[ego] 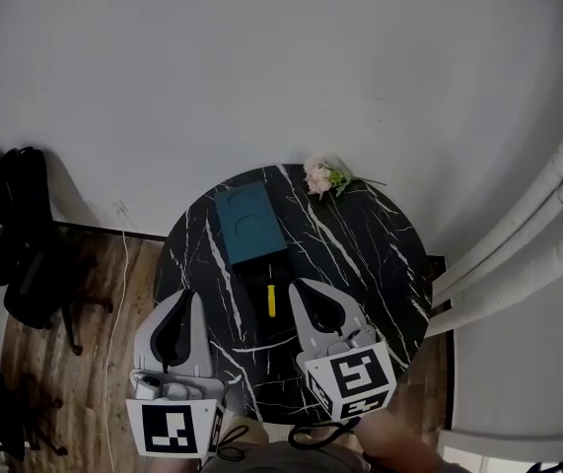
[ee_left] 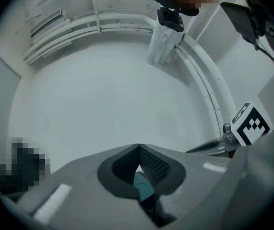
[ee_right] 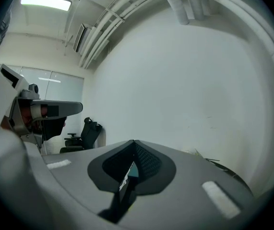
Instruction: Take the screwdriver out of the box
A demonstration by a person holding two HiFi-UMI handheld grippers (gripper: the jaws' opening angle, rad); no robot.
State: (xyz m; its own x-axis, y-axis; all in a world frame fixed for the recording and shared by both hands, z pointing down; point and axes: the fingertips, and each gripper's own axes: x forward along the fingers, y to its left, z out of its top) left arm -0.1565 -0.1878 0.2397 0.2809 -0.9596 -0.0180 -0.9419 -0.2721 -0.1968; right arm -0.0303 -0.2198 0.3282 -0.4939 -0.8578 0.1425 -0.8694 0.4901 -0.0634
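Round black marble table (ego: pixel 360 254), set against a white wall (ego: pixel 261 67).

Box (ego: pixel 261 313): it sits open near the table's middle. The teal lid (ego: pixel 249 225) is folded back on the far side and the black base lies nearer the person.

Screwdriver (ego: pixel 271 301): it lies inside the black base, in line with the box's length. Only a yellow part shows. Neither gripper touches it.

Left gripper (ego: pixel 186 295): it is over the table's near left edge, to the left of the box and apart from it. In the left gripper view the jaw tips meet, closed on nothing. A sliver of teal shows through the hollow behind the tips.

Right gripper (ego: pixel 297 286): it is just to the right of the box base, with its tip level with the screwdriver. Contact with the box cannot be told. In the right gripper view the jaws are together and hold nothing.

Other items: flowers (ego: pixel 322 177) lie at the table's far edge. A black chair (ego: pixel 20 254) stands to the left on the wooden floor (ego: pixel 94 392), and a white cable (ego: pixel 121 294) runs across that floor beside the table.
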